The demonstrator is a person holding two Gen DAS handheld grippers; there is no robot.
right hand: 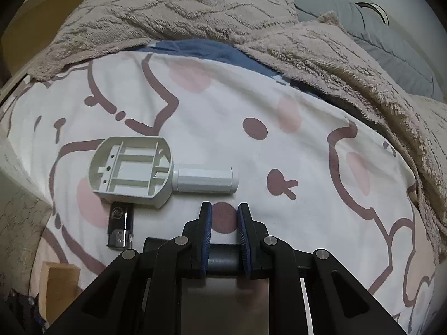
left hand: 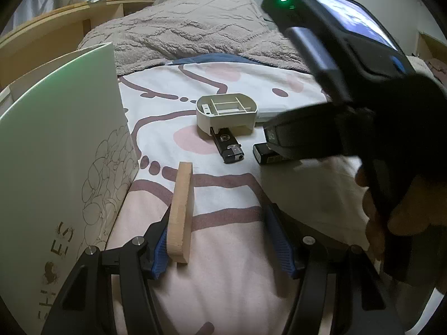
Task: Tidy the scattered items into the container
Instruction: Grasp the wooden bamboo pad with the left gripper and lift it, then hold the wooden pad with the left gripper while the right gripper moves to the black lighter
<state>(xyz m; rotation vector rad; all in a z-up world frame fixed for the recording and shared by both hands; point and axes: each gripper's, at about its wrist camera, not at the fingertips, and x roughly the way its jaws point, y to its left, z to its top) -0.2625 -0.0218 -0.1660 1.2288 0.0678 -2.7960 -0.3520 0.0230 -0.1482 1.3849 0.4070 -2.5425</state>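
My left gripper is open over the bed sheet; a wooden block lies against its left blue pad. The white box marked SHOES stands at the left. Ahead lie a white plastic housing, a black lighter and a second black lighter. My right gripper is shut on that dark lighter, its body between the pads. The right wrist view also shows the housing, a white cylinder, the first lighter and the block.
A fluffy beige blanket is bunched at the far end of the bed, with a grey pillow beyond it. A wooden bed frame runs along the left. The right-hand device and the person's hand fill the right of the left wrist view.
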